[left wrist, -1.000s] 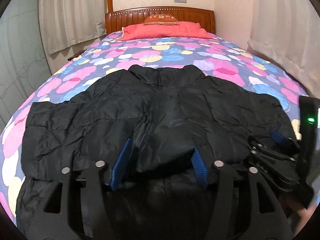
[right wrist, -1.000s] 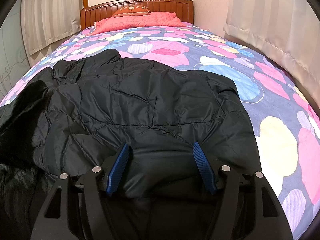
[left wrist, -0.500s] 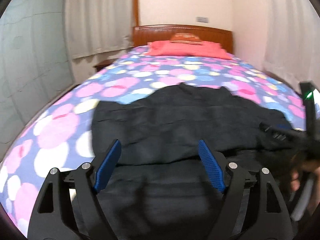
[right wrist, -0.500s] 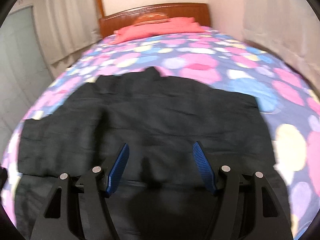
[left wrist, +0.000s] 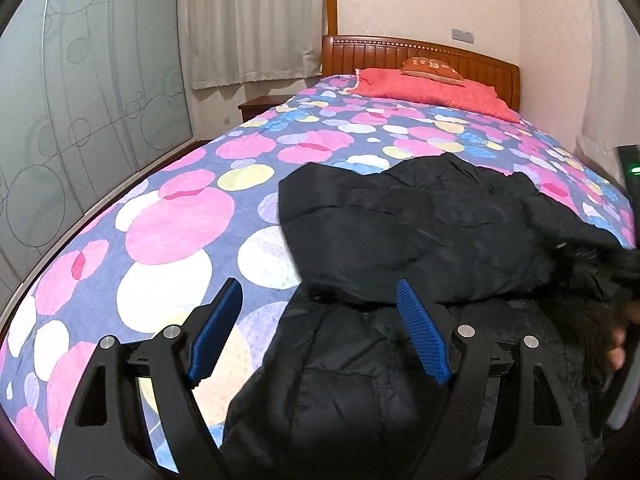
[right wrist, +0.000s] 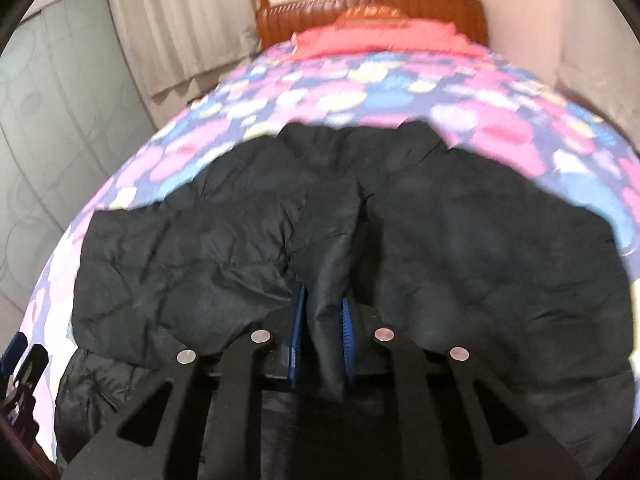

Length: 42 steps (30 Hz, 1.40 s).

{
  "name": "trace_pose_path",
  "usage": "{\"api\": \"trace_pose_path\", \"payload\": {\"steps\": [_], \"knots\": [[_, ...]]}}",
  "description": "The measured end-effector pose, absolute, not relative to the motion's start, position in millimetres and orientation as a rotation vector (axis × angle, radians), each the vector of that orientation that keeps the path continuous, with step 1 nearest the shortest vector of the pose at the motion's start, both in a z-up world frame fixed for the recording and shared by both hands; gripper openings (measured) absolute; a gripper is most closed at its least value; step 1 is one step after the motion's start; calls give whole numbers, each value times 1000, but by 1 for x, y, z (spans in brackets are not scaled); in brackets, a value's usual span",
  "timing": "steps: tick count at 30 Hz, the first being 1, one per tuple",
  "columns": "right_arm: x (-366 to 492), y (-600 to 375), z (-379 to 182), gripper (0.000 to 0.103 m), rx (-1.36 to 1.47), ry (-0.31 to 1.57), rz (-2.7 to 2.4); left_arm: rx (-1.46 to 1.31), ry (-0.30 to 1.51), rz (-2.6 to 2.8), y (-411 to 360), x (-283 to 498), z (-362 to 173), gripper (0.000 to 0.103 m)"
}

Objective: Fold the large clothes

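A black puffer jacket (left wrist: 420, 232) lies spread on the bed, its sleeves folded across the body. My left gripper (left wrist: 318, 332) hovers open over the jacket's left edge. One pad is above the bedspread, the other above the black fabric, and nothing is pinched between them. In the right wrist view my right gripper (right wrist: 322, 332) is shut on a raised fold of the jacket (right wrist: 480, 260) near its middle. The fabric bunches up between the blue pads (right wrist: 347, 332). A person's hand (left wrist: 618, 354) shows at the right edge of the left wrist view.
The bed (left wrist: 168, 232) has a purple spread with pink, white and yellow circles. A red pillow (left wrist: 432, 90) and a wooden headboard (left wrist: 400, 50) are at the far end. Frosted glass doors (left wrist: 88, 112) run along the left, curtains (left wrist: 252, 20) hang behind, and a small nightstand (left wrist: 260, 104) stands by the bed.
My left gripper let go of the jacket fold, spread wider and swung left to the jacket's edge. My right gripper moved left toward the jacket's middle and shut on a fold there.
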State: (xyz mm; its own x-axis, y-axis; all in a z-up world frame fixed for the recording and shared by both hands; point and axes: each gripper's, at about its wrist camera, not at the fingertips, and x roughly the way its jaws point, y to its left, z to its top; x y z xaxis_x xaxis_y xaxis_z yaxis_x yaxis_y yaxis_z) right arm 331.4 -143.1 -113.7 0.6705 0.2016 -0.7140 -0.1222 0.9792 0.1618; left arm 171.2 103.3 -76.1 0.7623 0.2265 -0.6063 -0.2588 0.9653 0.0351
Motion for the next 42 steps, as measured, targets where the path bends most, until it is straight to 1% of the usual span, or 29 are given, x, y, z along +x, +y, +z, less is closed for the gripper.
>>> {"api": "trace_pose_path", "payload": {"steps": [2, 5, 13, 15, 17, 19, 20, 21, 24, 28, 34, 37, 38, 42], "knots": [[327, -164, -104, 17, 92, 777, 136, -63, 649, 262, 106, 172, -75, 79], [323, -194, -103, 17, 81, 769, 48, -66, 652, 259, 107, 174, -75, 79], [336, -255, -140, 17, 99, 849, -79, -50, 693, 238, 100, 191, -85, 79], [336, -259, -146, 19, 113, 867, -62, -50, 711, 233, 99, 197, -88, 79], [335, -259, -146, 21, 92, 868, -57, -59, 724, 229, 99, 204, -89, 79], [332, -260, -144, 29, 79, 880, -54, -68, 729, 225, 101, 212, -87, 79], [331, -262, -140, 35, 75, 886, -65, -72, 731, 222, 102, 216, -86, 79], [328, -264, -134, 37, 77, 872, -77, -76, 730, 219, 103, 222, -84, 79], [320, -264, -109, 37, 84, 788, -110, -71, 727, 213, 102, 246, -80, 79], [340, -246, -99, 37, 130, 779, -26, -57, 729, 193, 94, 285, -79, 79], [386, -201, -121, 37, 71, 802, 21, -39, 766, 194, 78, 344, -98, 79], [402, -189, -153, 38, 0, 878, 6, 3, 886, 187, 70, 367, -129, 79], [402, -187, -157, 38, -11, 875, 5, 12, 915, 176, 68, 371, -140, 80], [398, -184, -149, 38, -43, 870, -21, 38, 905, 198, 65, 366, -137, 78]]}}
